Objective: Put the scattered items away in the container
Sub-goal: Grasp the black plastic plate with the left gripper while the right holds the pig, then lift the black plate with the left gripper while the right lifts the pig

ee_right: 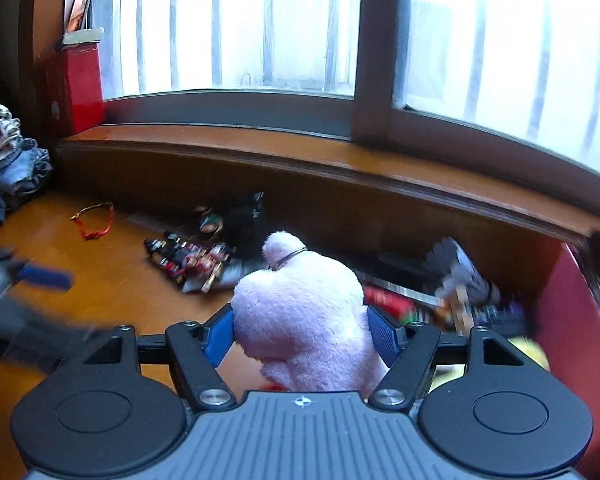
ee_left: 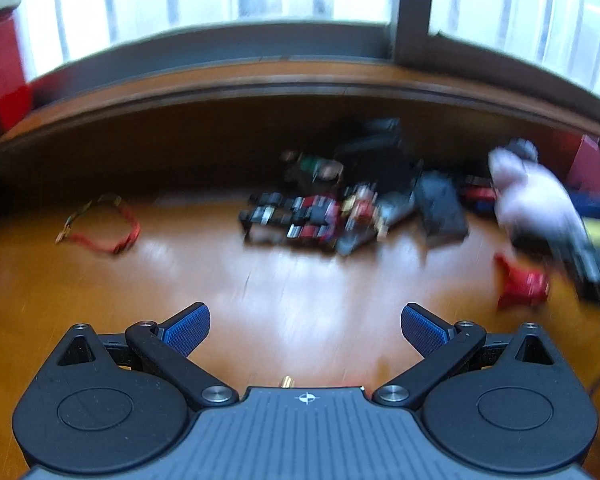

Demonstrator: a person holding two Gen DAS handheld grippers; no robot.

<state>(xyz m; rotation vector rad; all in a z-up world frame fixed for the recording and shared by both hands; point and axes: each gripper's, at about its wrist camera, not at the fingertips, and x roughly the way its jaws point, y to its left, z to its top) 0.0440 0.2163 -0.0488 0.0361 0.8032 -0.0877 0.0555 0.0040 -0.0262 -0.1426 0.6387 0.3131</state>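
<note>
My right gripper [ee_right: 302, 330] is shut on a pink plush toy [ee_right: 304, 312] and holds it above the floor beside the red container [ee_right: 572, 320], which holds several items. The plush also shows blurred in the left wrist view [ee_left: 532, 196]. My left gripper [ee_left: 305, 330] is open and empty above the wooden floor. A pile of toy figures [ee_left: 320, 220] lies ahead of it, also in the right wrist view [ee_right: 192, 258]. A red-and-yellow strap [ee_left: 100, 226] lies at the left. A small red item [ee_left: 522, 284] lies at the right.
A wooden window ledge [ee_right: 300, 152] runs along the back under the window. A red box [ee_right: 78, 88] stands on the ledge's left end. A heap of clothes [ee_right: 8, 156] lies at the far left. Dark items [ee_left: 380, 152] lie against the wall behind the toys.
</note>
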